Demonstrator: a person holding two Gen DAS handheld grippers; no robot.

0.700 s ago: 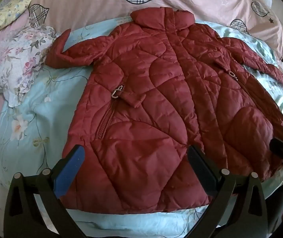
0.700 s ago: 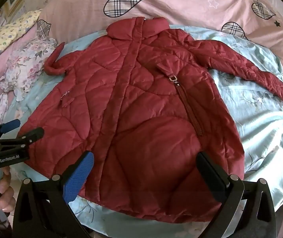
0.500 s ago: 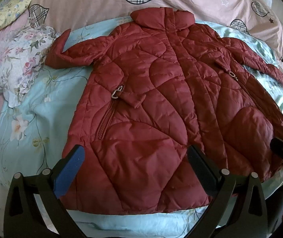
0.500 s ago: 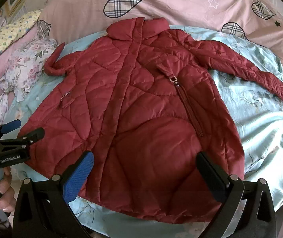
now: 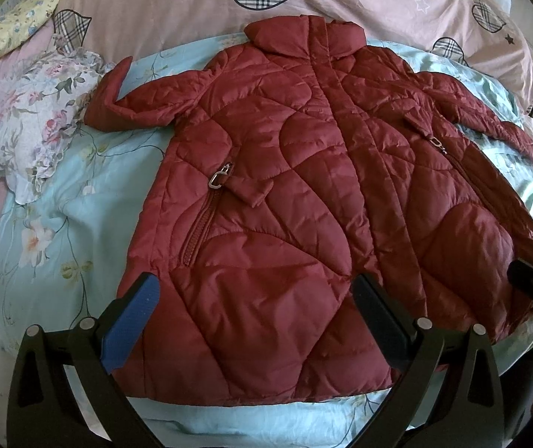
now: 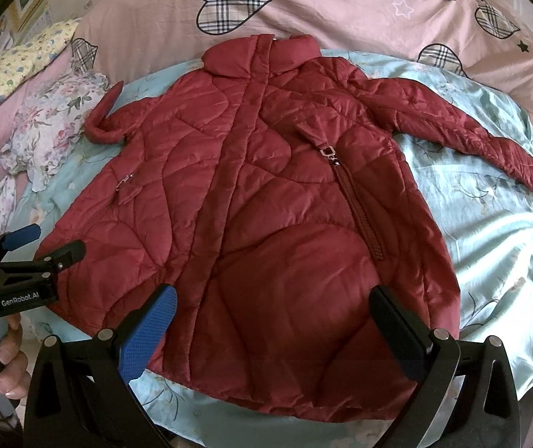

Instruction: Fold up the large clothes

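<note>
**Hand-held grippers poised at coat hem, nothing grasped**

Left hand-held gripper (image 5: 255, 321): jaws spread wide, empty, hovering over the hem on the coat's left half. Right hand-held gripper (image 6: 272, 330): jaws likewise wide, empty, over the hem on the right half.

Coat (image 5: 304, 194): dark red, quilted, spread front-up on the bed (image 5: 61, 201). Long axis runs from the hem, nearest both grippers, straight away to the collar (image 5: 304, 33) at the far end. Both sleeves lie out sideways from the shoulders.

Nearness: left sleeve (image 5: 143, 100), cuff curled up, lies far-left of the collar, on the left gripper's side; right sleeve (image 6: 464, 127) stretches far-right of the collar, on the right gripper's side. A sleeve-in fold would likely fall to each gripper's own side.

View differences: the right wrist view shows the right sleeve full length to the cuff; the left wrist view shows it only foreshortened, but shows the left pocket zip (image 5: 199, 231) plainly. Each view catches the other gripper at its edge.
</note>
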